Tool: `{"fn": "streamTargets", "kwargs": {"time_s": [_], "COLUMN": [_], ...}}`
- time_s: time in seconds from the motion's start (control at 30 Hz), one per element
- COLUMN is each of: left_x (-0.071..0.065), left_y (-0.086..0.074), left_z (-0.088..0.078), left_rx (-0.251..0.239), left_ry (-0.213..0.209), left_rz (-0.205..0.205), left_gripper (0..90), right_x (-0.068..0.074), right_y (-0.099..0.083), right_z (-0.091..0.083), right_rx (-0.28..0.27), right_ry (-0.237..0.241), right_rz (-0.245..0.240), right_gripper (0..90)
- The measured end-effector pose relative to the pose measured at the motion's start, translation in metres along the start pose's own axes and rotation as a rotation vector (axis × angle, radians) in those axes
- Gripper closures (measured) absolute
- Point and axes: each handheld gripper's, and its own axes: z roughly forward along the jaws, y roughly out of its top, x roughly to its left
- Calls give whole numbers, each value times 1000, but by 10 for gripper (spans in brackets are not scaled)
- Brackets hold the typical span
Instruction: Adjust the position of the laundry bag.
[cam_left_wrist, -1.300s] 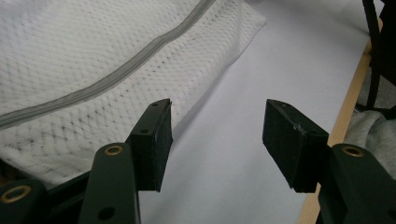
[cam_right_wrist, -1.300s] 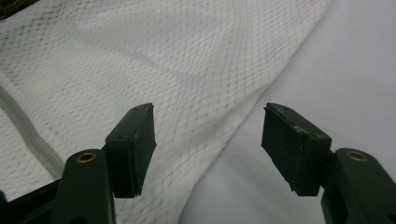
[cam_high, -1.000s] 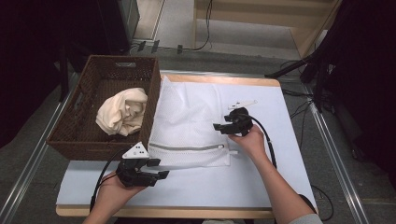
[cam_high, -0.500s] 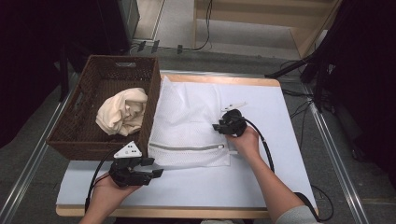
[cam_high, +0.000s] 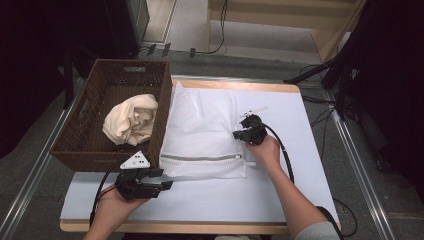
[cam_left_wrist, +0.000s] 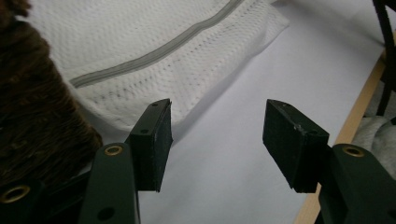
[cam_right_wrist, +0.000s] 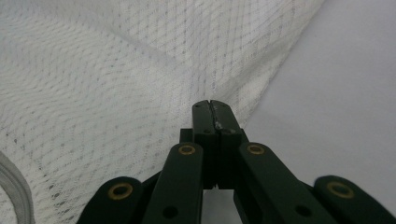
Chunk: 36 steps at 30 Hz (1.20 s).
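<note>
A white mesh laundry bag (cam_high: 205, 125) lies flat on the table with its grey zipper (cam_high: 200, 157) along the near edge. My right gripper (cam_high: 238, 134) sits at the bag's right edge. In the right gripper view its jaws (cam_right_wrist: 215, 106) have just been closing and are now shut, with a fold of the mesh (cam_right_wrist: 93, 84) pinched at the tips. My left gripper (cam_high: 162, 178) hovers near the bag's near-left corner, beside the basket. Its jaws (cam_left_wrist: 217, 135) are open with nothing between them, and the bag's corner (cam_left_wrist: 140, 56) lies just beyond.
A brown wicker basket (cam_high: 100, 155) stands at the table's left with a cream cloth (cam_high: 131, 119) bundled inside; its wall (cam_left_wrist: 32, 116) is close to my left gripper. A pale sheet (cam_high: 225, 200) covers the table. The table's wooden edge (cam_left_wrist: 359, 107) runs nearby.
The right gripper's jaws have come together at the bag's right edge. The left gripper has shifted slightly to the left. The bag and basket have not moved.
</note>
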Motion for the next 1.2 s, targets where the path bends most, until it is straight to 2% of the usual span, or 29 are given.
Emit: {"fn": "streamTargets", "kwargs": {"time_s": [0.2,0.3,0.37,0.47,0.73,0.87,0.9,0.97,1.03,1.13,1.2], "left_x": [4,9,8,2,-1,-1,-1,0,2,3,3], "left_y": [-3,-6,-7,-5,1,4,4,5,6,8,9], "left_z": [-8,-4,2,11,35,46,46,53,56,58,58], "left_rx": [5,6,19,30,56,75,75,99,122,135,134], "left_ry": [38,31,22,35,66,106,106,134,142,139,128], "left_rz": [1,-50,-61,-33,-24,-22,-22,-21,-26,-26,-33], "left_gripper": [434,436,438,448,476,516,533,592,675,842,897], "right_x": [-7,-11,-12,-14,-15,-15,-15,-15,-14,-15,-16], "right_y": [-2,-3,-4,-5,-8,-11,-12,-13,-15,-17,-18], "right_z": [-10,-14,-17,-19,-24,-25,-25,-27,-28,-30,-31], "right_rx": [2,4,6,13,14,16,14,16,13,2,-2], "right_ry": [12,8,11,10,13,20,19,24,24,25,20], "right_rz": [25,28,25,15,15,19,21,22,24,25,25], "right_gripper": [900,900,900,900,900,900,900,900,900,900,900]}}
